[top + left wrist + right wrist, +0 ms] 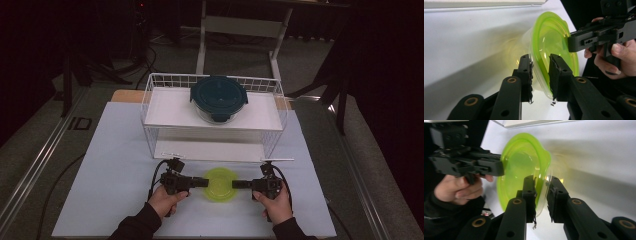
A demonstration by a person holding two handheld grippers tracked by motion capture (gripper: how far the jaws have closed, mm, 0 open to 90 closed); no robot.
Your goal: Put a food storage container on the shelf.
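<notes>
We pinch the round lime-green lidded plastic container (220,184) between both fingers, left gripper (541,72) and right gripper (541,195) (opposite rims), to lift it level.

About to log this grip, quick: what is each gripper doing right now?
Left gripper: closed on the rim of the yellow-green container.
Right gripper: closed on the opposite rim of the same container.

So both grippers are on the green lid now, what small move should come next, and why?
Probably lift it straight up, both hands together. The left gripper and right gripper pinch opposite rims of the green lid, which sits on a clear tub on the table.
</notes>
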